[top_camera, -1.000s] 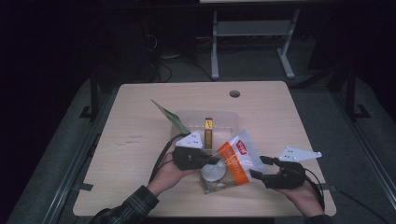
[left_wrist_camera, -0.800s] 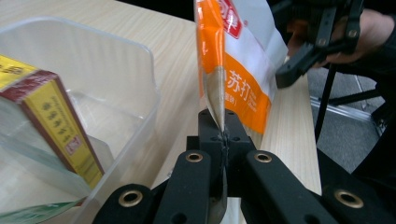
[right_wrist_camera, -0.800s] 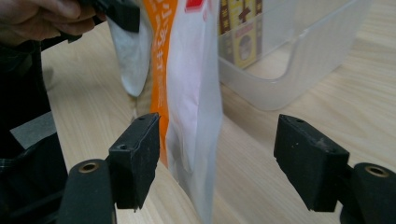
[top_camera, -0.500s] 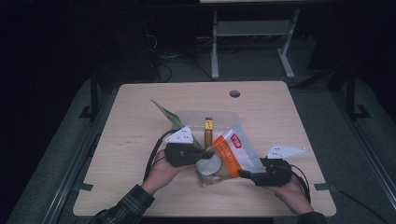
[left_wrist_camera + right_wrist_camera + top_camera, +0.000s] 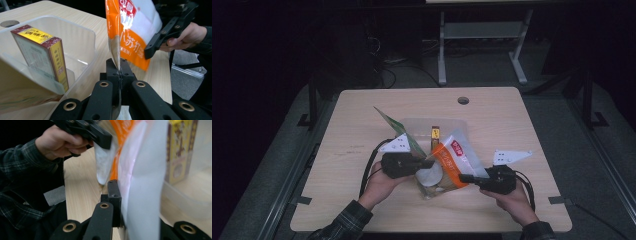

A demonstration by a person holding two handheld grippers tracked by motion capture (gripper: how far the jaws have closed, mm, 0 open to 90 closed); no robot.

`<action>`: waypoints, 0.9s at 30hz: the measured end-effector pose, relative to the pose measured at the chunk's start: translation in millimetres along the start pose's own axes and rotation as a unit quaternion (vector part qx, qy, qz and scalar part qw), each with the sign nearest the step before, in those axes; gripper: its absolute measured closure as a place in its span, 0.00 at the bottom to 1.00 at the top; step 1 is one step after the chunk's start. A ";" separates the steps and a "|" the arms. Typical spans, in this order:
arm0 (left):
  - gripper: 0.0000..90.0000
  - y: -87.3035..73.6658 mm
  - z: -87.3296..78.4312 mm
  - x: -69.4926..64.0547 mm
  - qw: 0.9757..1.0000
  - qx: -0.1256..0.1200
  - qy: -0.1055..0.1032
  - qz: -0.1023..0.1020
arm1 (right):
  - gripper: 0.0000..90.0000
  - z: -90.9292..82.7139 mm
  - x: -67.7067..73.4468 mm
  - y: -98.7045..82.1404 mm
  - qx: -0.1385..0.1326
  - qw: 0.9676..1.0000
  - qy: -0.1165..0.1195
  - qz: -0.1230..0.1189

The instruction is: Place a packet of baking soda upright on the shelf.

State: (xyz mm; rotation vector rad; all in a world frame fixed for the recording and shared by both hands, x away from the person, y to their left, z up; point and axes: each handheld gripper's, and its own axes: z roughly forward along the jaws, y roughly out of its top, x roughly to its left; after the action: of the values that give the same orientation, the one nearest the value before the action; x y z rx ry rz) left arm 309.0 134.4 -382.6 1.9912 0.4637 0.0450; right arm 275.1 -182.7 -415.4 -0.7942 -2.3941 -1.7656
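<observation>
An orange and white snack bag (image 5: 453, 156) is held up above the table's front middle, between both grippers. My left gripper (image 5: 426, 163) is shut on the bag's left edge; in the left gripper view its jaws pinch the bag's seam (image 5: 115, 53). My right gripper (image 5: 465, 177) has just been closing and is now shut on the bag's (image 5: 143, 177) right edge, with the foil between its jaws. Behind the bag, a yellow and maroon box (image 5: 435, 134) stands upright in a clear plastic bin (image 5: 419, 123).
A green packet (image 5: 394, 126) leans on the bin's left side. A pale round item (image 5: 430, 175) lies under the bag. The table has a cable hole (image 5: 463, 100) at the back. A metal stand (image 5: 482, 35) is on the floor beyond.
My right gripper has moved left to the bag and closed on its right edge. The bag has come up from lying flat to standing more upright. The left hand has barely shifted.
</observation>
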 end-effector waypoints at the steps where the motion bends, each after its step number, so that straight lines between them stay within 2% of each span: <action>1: 0.99 -0.7 0.0 0.2 1.000 0.002 0.000 0.000 | 1.00 -0.2 0.9 2.0 -0.003 1.000 0.007 0.000; 4: 0.99 -2.9 1.5 0.1 1.000 0.003 -0.003 -0.003 | 1.00 0.6 4.7 11.9 -0.012 1.000 0.012 -0.021; 11: 0.99 -6.0 7.3 -2.7 1.000 0.005 -0.012 -0.009 | 1.00 3.5 5.4 29.9 -0.027 0.999 0.010 -0.044; 16: 0.98 -6.7 6.8 -2.0 1.000 -0.002 -0.012 -0.009 | 1.00 -1.1 8.4 34.5 -0.023 0.998 0.000 -0.065; 18: 0.97 -6.7 8.3 -3.8 1.000 -0.002 -0.008 -0.003 | 1.00 -3.1 9.7 35.7 -0.023 0.997 -0.001 -0.068; 22: 0.90 -7.8 12.1 -6.5 1.000 0.002 -0.005 0.004 | 1.00 -8.1 12.8 38.5 -0.020 0.997 -0.006 -0.081; 27: 0.74 -8.3 14.5 -8.2 1.000 0.003 -0.003 0.003 | 1.00 -12.2 18.6 42.2 -0.006 0.994 -0.020 -0.106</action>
State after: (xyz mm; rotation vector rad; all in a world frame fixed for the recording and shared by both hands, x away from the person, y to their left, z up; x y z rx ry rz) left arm 302.3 122.3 -395.0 1.9988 0.4548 0.0410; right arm 274.5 -178.0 -367.9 -0.6023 -2.5815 -1.8543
